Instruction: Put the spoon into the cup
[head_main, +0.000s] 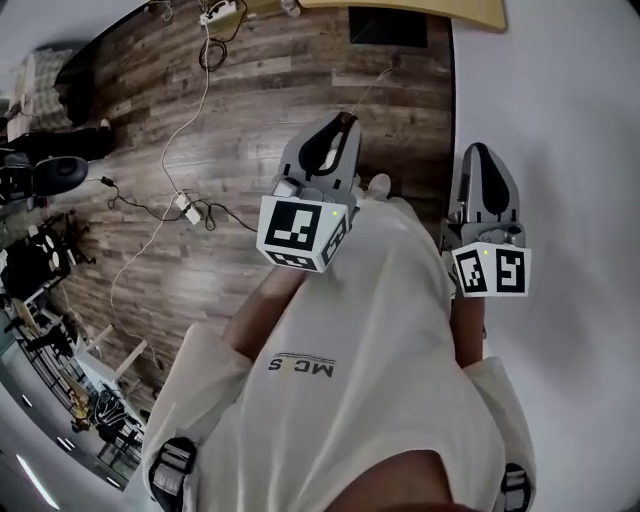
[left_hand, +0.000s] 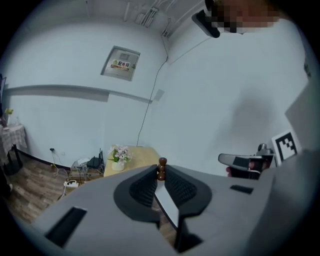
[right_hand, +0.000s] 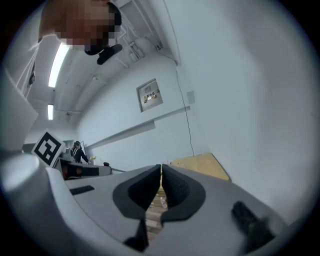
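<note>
My left gripper (left_hand: 161, 175) is shut on the spoon (left_hand: 161, 169). Its brown turned wooden end pokes out past the jaw tips, and a pale flat length of it runs back between the pads. In the head view the left gripper (head_main: 343, 122) is held out over the wooden floor, in front of the person's white shirt. My right gripper (right_hand: 161, 168) has its jaws pressed together with nothing between them; in the head view the right gripper (head_main: 481, 152) hangs beside the white wall. No cup shows in any view.
A pale wooden table (left_hand: 131, 155) with a small flower pot (left_hand: 118, 156) stands ahead against the wall. Its corner (head_main: 430, 12) shows at the top of the head view. Cables and a power strip (head_main: 187, 207) lie on the floor. Clutter and chairs (head_main: 40, 170) fill the left side.
</note>
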